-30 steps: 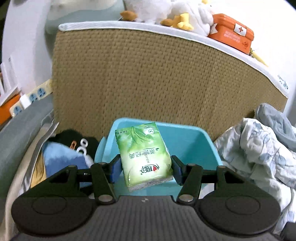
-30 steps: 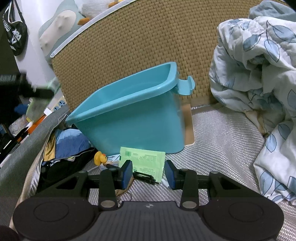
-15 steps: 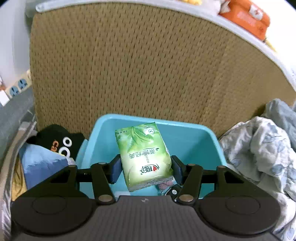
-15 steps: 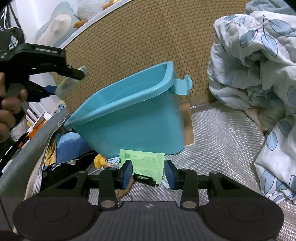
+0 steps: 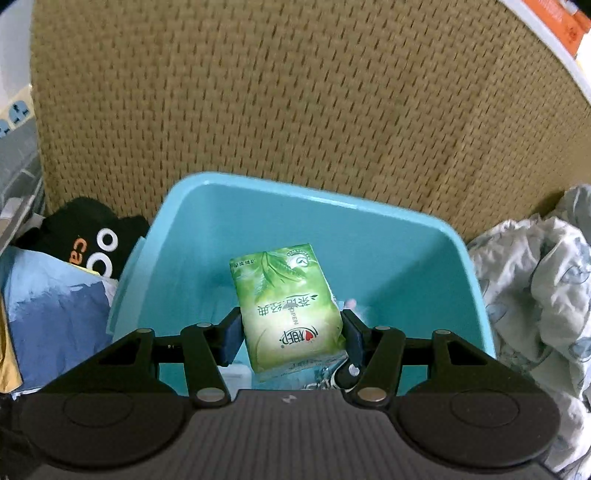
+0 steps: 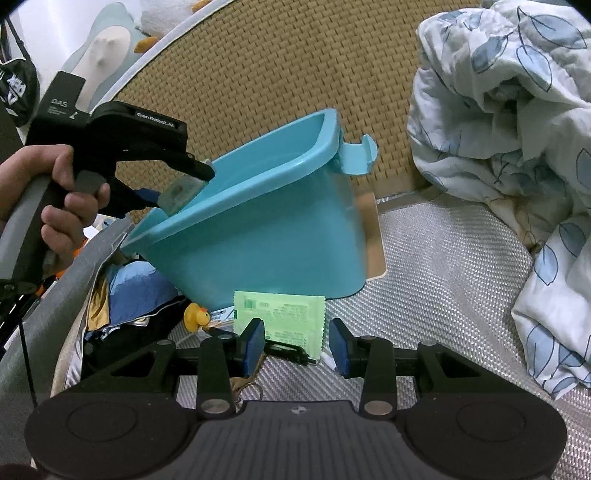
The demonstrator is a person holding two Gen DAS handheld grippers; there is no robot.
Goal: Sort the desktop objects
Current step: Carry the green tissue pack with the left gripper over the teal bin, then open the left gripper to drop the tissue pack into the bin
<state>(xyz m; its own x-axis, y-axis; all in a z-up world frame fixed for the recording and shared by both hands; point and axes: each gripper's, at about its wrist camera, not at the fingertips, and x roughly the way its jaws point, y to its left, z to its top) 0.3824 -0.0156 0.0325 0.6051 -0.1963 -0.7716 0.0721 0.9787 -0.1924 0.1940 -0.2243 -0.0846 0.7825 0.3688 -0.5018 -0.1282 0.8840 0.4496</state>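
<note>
now left claw grips tissue pack over bin.

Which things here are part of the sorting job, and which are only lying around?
Job: green tissue pack in the left gripper, teal bin, green sachet before the open right gripper, rubber duck.

Lying about: floral blanket, woven board, black cap.

Bin bottom mostly hidden behind tissue pack and left tongs; items under the pack too cramped to identify. Orange box cut off at top-right edge. In the right wrist view, the pack is blurred, half covered by a finger. Black cable partly hidden behind right tongs.
</note>
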